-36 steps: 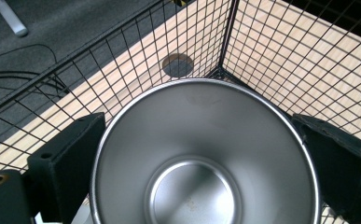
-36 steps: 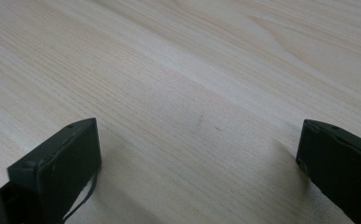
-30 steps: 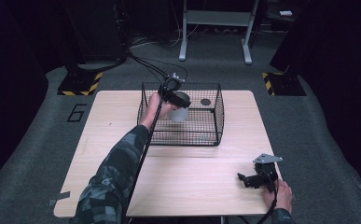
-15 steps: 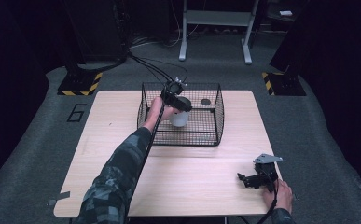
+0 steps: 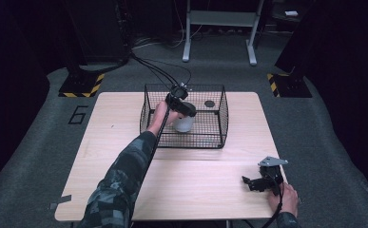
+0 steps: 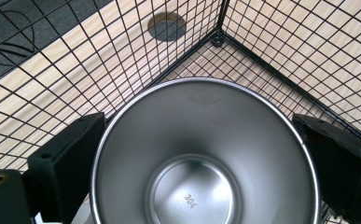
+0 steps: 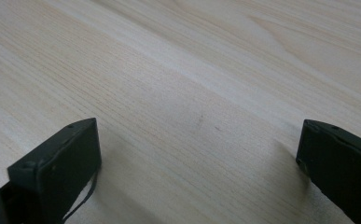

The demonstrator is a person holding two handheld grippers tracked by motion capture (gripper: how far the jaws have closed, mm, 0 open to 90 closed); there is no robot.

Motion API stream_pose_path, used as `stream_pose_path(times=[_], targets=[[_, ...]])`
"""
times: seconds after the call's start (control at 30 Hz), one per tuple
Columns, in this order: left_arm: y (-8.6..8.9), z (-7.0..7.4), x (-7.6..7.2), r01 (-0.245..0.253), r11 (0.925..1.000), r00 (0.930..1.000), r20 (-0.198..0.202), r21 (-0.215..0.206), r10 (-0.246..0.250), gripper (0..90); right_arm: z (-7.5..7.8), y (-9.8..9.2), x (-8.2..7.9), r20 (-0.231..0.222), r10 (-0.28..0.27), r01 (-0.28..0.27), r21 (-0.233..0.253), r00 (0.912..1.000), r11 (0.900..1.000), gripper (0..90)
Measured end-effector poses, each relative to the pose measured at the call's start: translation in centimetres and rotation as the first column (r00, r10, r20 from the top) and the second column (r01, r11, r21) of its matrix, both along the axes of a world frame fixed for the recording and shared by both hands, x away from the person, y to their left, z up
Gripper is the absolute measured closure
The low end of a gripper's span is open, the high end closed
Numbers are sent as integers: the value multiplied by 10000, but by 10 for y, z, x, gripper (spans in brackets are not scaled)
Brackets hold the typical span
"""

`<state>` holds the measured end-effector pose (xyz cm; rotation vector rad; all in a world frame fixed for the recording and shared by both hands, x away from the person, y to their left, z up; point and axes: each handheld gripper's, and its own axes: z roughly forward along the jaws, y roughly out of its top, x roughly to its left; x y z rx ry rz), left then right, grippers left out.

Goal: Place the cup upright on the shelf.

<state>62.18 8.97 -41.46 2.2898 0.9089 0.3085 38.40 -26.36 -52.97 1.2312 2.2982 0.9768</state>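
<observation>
The left claw (image 5: 185, 110) reached into the black wire basket (image 5: 222, 114) on the worktop (image 5: 205, 190), and the steel cup (image 6: 205, 158) sat directly between its two jaws. In the left gripper view the cup stood upright with its open mouth facing the camera, its long axis running roughly along the line of the claw, so the jaws bracketed it from either side at the rim. Both jaws lay close against the cup's wall, but whether they were pressing on it or only alongside could not be told from these pictures (the left one looked to be touching, the right a shade less sure). In the high view the cup (image 5: 183, 123) showed as a pale cylinder near the middle of the basket, below the claw, apparently at or close to the basket floor.

The right claw (image 5: 255, 183) rested low on the bare worktop at the near right corner, well apart from the basket, its jaws spread wide and holding nothing. The left hand was plainly the nearer one for any move of the cup.

A dark round disc (image 5: 209, 103) lay beneath the basket's far right part.
</observation>
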Motion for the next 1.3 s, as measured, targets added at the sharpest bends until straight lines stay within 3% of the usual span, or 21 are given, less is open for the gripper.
stream_pose_path(times=[0.3, 0.63, 0.77, 1.0, 1.3], targets=[[-3, -4, 1, 136, 9997, 9998, -130, 184, -134, 65, 0, 0, 0, 2, 1, -1, -1, 10000, 10000, 0], [1, -6, -1, 35, 10000, 9998, -193, -64, -36, 64, 0, 0, 0, -7, -5, 5, 10, 10000, 10000, 0], [3, -7, -5, 179, 9998, 9998, -80, 132, -178, 64, 0, 0, 0, -43, -18, 18, 18, 10000, 10000, 0], [4, -8, -11, 182, 9998, 9998, 122, 127, -183, 62, 0, 0, 0, -46, -17, 17, 18, 10000, 10000, 0], [9, -9, -11, -268, 9995, 9995, 130, -187, 271, 58, 0, 0, 0, -45, -18, 18, 16, 10000, 10000, 0]])
